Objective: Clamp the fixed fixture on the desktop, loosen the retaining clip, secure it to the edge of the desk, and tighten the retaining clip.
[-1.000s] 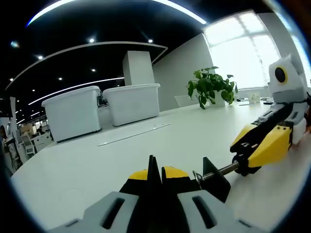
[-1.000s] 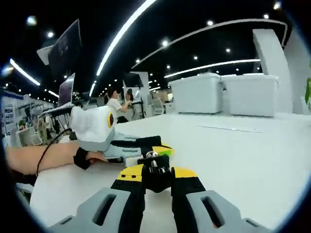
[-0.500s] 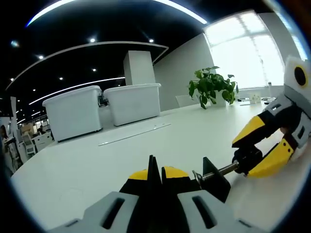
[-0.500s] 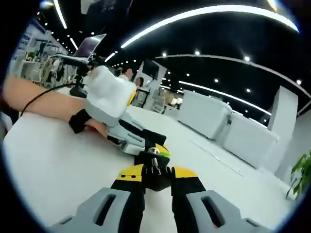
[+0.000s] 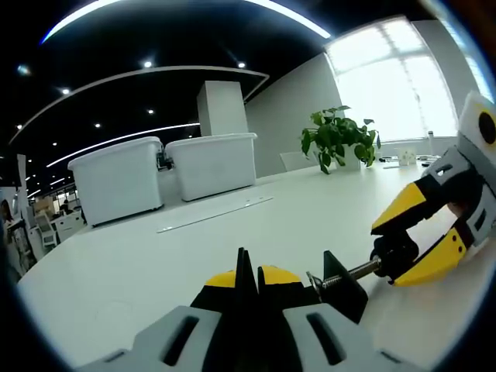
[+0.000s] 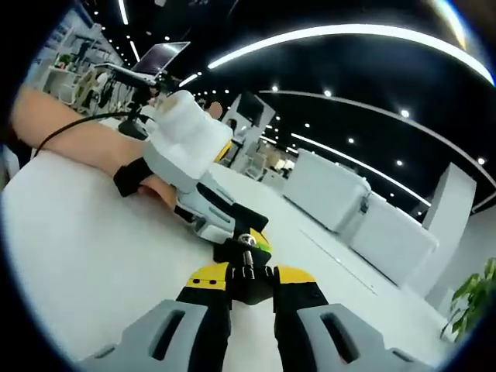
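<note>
Two tools on one clamp: left tool (image 5: 249, 298) pinched shut on the fixture (image 5: 267, 280) body low on the white counter (image 5: 139, 271), right tool (image 5: 422, 232) closed around the screw knob (image 6: 246, 273) at the far end of the threaded rod (image 5: 353, 271). Loosening step looks in hand; next calls for twisting the knob while holding the body steady. Farther off: storage bins (image 5: 163, 174) and plant (image 5: 337, 138) in left gripper view; a forearm (image 6: 85, 143) on the counter in right gripper view.

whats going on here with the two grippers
A person is working a small black and yellow clamp on a white desk with two handheld grippers. The left gripper is shut on the clamp's body, and the right gripper is shut on the knob of its screw, apparently to turn it.
</note>
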